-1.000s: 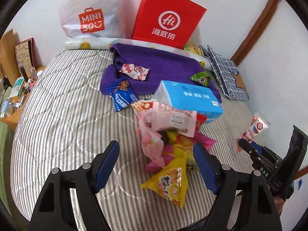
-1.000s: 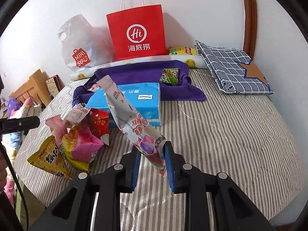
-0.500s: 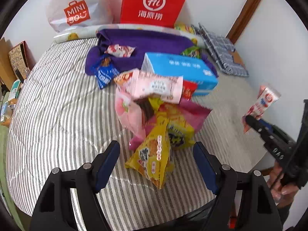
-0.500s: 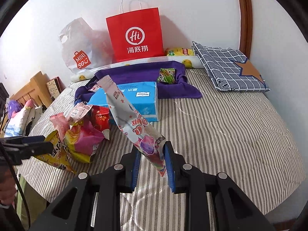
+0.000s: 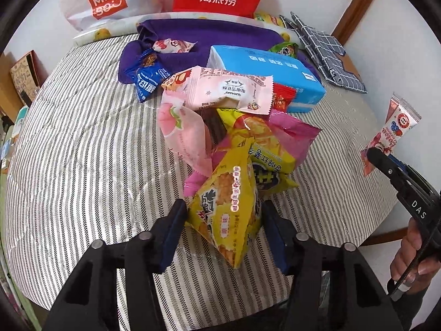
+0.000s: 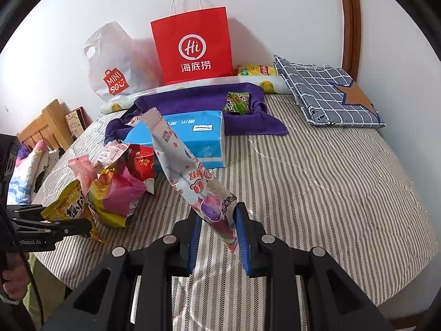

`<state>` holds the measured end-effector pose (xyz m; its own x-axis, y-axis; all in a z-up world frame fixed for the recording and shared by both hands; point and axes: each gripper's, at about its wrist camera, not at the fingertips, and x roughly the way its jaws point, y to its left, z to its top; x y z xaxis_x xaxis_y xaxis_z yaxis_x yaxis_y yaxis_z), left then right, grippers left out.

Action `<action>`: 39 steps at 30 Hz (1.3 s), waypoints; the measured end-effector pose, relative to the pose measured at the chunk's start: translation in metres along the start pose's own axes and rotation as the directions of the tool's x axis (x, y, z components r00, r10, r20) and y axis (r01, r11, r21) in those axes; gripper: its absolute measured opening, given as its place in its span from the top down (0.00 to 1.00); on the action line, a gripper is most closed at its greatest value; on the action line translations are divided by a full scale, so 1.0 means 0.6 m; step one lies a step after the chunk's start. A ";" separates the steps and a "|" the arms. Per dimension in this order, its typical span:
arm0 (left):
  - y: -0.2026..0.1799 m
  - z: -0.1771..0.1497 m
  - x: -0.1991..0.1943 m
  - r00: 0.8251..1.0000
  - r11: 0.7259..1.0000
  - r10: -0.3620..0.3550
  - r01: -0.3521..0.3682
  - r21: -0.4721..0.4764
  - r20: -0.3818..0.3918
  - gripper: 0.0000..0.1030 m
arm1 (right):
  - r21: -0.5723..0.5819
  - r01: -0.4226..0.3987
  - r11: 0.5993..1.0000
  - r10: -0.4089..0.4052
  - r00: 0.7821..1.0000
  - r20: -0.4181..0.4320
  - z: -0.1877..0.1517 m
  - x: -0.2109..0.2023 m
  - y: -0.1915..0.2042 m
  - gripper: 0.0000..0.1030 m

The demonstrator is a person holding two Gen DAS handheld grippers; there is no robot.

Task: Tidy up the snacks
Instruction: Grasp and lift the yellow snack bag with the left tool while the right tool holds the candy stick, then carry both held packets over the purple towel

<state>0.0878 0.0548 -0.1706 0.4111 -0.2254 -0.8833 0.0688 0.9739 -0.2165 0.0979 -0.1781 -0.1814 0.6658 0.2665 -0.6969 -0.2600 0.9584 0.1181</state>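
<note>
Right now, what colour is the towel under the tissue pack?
Purple towel, clearest in the right wrist view.
</note>
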 end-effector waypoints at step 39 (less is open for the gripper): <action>0.005 0.030 -0.089 0.992 0.999 -0.047 0.046 0.019 0.114 0.58 | -0.023 -0.009 1.000 0.010 0.998 0.056 0.019 -0.040 0.020 0.77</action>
<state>0.0824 0.0700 -0.1166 0.5081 -0.2667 -0.8190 0.1046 0.9629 -0.2486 0.0866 -0.1717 -0.1550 0.7011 0.2812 -0.6553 -0.2816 0.9535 0.1079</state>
